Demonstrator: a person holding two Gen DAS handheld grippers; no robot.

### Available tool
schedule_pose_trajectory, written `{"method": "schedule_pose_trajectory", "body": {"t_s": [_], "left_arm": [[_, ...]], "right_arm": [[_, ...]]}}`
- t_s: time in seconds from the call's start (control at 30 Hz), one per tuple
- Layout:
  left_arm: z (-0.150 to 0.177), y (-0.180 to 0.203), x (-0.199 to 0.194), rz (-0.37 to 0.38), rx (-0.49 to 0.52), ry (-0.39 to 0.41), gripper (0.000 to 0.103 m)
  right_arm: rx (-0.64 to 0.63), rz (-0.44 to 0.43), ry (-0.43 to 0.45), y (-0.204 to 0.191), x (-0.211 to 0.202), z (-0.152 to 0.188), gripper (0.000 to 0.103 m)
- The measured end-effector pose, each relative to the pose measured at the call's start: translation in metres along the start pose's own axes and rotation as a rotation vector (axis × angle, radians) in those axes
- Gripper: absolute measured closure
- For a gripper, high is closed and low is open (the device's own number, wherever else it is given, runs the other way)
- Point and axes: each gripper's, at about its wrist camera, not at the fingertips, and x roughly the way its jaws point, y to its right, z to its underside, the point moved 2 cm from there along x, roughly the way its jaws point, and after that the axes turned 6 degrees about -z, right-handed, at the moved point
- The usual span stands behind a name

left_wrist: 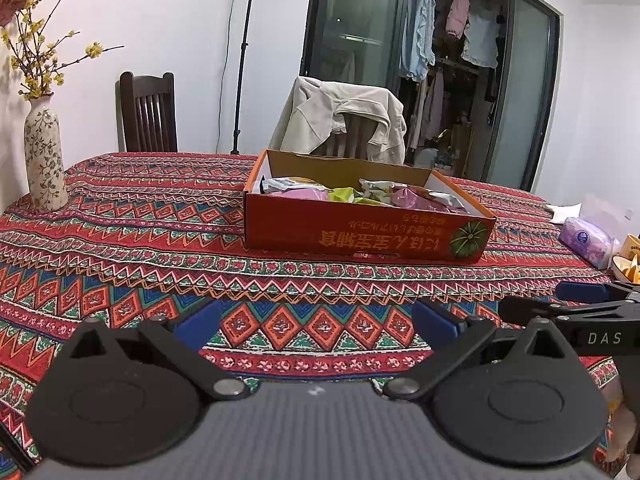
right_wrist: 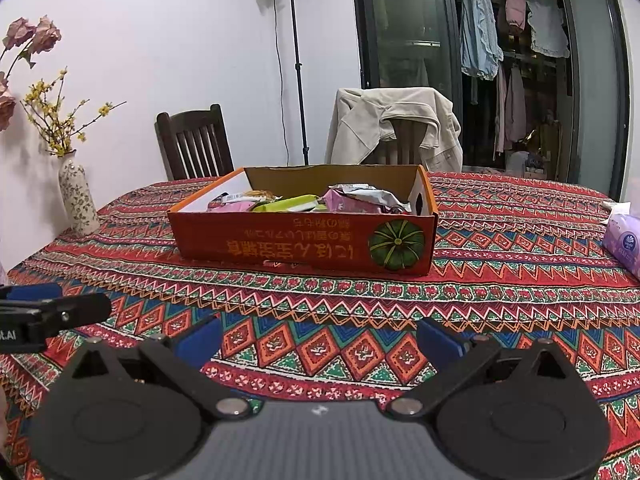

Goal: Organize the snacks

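Observation:
An orange cardboard box [left_wrist: 360,236] with a green pumpkin print stands on the patterned tablecloth ahead of both grippers; it also shows in the right wrist view [right_wrist: 304,244]. Several snack packets [left_wrist: 360,194] in pink, green and silver wrappers lie inside it, also in the right wrist view [right_wrist: 320,200]. My left gripper [left_wrist: 316,322] is open and empty, held low over the cloth well short of the box. My right gripper [right_wrist: 320,338] is open and empty, at a like distance. Each gripper's fingers show at the other view's edge, the right gripper [left_wrist: 560,300] and the left gripper [right_wrist: 56,300].
A flowered vase [left_wrist: 44,160] with yellow sprigs stands at the table's left edge. A purple tissue pack [left_wrist: 586,240] and a bowl [left_wrist: 628,268] sit at the right. Two chairs stand behind the table, one draped with a beige jacket [left_wrist: 344,120]. A light stand [right_wrist: 296,64] stands by the wall.

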Motion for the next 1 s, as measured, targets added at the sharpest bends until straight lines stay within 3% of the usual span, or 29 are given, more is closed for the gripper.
{"method": "schedule_pose_trajectory", "body": {"t_s": [1.0], "left_arm": [[0.0011, 0.0010, -0.0007, 0.007, 0.006, 0.007, 0.000]], "right_arm": [[-0.002, 0.003, -0.003, -0.0008, 0.0003, 0.0024, 0.000]]}}
